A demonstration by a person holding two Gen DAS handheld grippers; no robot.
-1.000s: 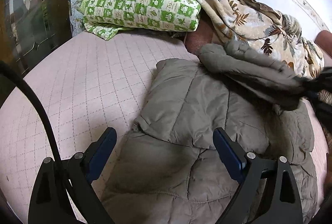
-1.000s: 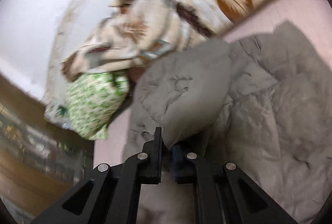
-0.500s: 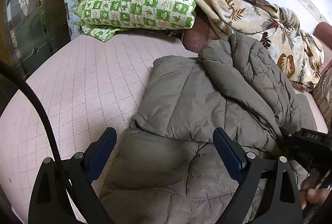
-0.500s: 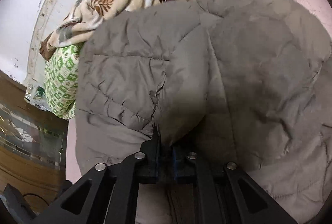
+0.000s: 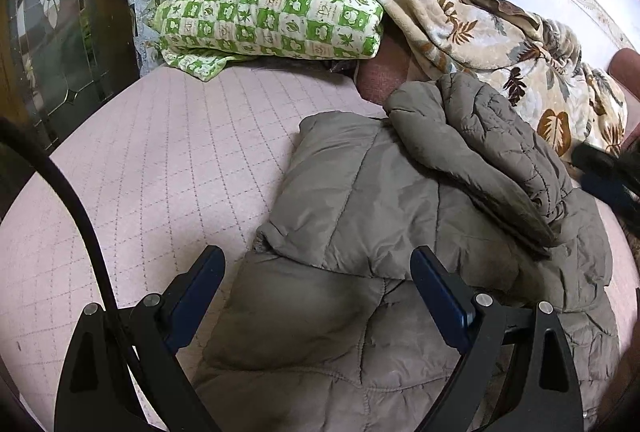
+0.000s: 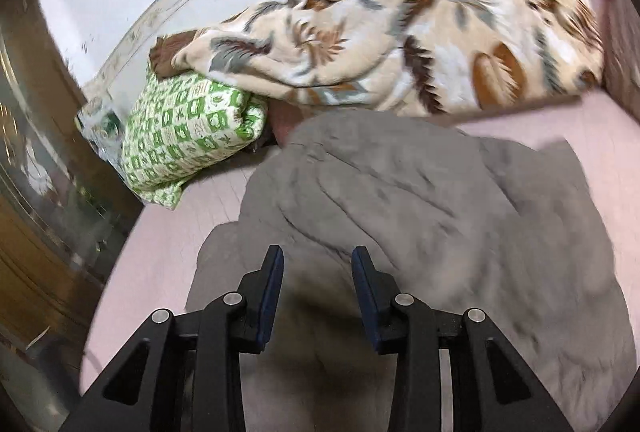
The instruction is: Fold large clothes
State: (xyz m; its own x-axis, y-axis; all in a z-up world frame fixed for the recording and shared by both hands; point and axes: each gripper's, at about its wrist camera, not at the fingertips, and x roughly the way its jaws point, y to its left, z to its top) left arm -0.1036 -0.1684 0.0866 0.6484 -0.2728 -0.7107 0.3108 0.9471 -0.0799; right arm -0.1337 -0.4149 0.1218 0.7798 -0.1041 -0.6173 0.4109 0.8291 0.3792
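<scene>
Bed: we're looking at one pink quilted mattress cover (image 5: 168, 168), and everything lies on it.
Blanket: one cream fleece blanket with brown and grey leaves (image 5: 472, 24), heaped along the far wall, its near edge just beside the jacket.
Jacket: here's our task piece, one grey-brown quilted padded jacket (image 5: 360, 216), spread on the bed in front of both tools, with one sleeve (image 5: 492, 152) folded across its body.
Pillow: one green-and-white checked pillow (image 5: 272, 12), far left, partly under the blanket, apart from the jacket.
Handling: we judge it soft, puffy and light for its bulk; the smooth shell may slip and the padding will likely spring back out of a fold.
Where to hold: we'd pinch a seam, hem or cuff edge, where the layers are thinner, not a fat padded panel.
Left gripper (image 5: 318, 274): one, jaws spread wide, hovering over the jacket's lower left part, holding nothing.
Right gripper (image 6: 318, 274): one, jaws opening now, jacket fabric seen below the gap but no pad pressing on it, so we call it released.
</scene>
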